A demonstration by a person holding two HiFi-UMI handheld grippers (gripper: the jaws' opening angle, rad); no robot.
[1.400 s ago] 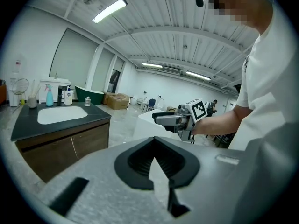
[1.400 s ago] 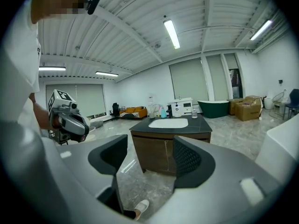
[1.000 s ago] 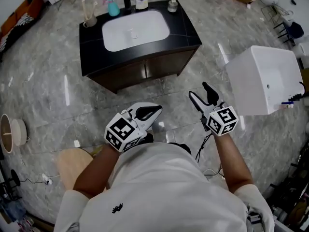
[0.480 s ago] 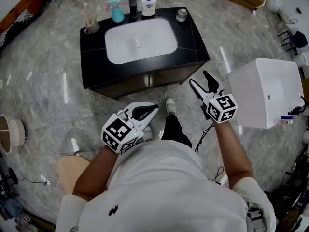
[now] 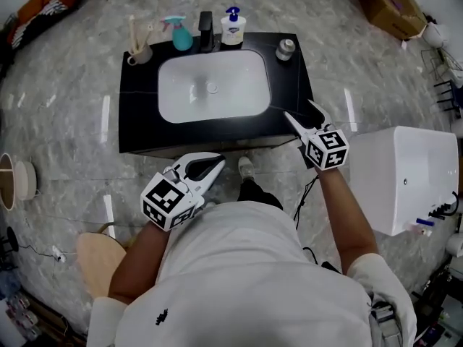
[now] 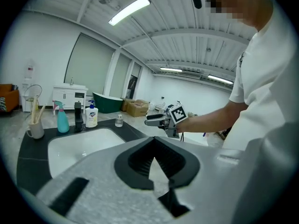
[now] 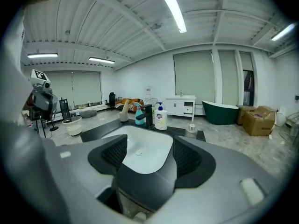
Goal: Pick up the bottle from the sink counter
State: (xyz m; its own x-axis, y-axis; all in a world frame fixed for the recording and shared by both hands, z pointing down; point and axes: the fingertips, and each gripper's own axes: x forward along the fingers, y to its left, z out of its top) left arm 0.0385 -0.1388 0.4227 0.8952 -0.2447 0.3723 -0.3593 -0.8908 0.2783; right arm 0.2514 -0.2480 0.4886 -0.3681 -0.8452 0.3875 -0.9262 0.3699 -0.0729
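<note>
A white pump bottle (image 5: 233, 29) stands at the back of the black sink counter (image 5: 137, 121), right of the black faucet (image 5: 206, 27). Left of the faucet is a teal spray bottle (image 5: 179, 33), and a small capped jar (image 5: 286, 48) sits at the back right corner. My right gripper (image 5: 302, 112) is open and empty over the counter's front right edge, and its own view frames the white basin (image 7: 140, 148) between the jaws with the pump bottle (image 7: 161, 118) beyond. My left gripper (image 5: 206, 166) is shut on nothing, short of the counter's front edge.
A cup of toothbrushes (image 5: 139, 49) stands at the counter's back left. A white tub (image 5: 409, 179) sits on the floor to the right, a round wooden stool (image 5: 98, 259) at lower left, a cardboard box (image 5: 394, 6) at upper right. A cable trails on the floor beneath the right arm.
The person has stepped toward the sink. Both grippers have moved forward, and the right one now reaches the counter's front right edge. Jaw states look unchanged.
</note>
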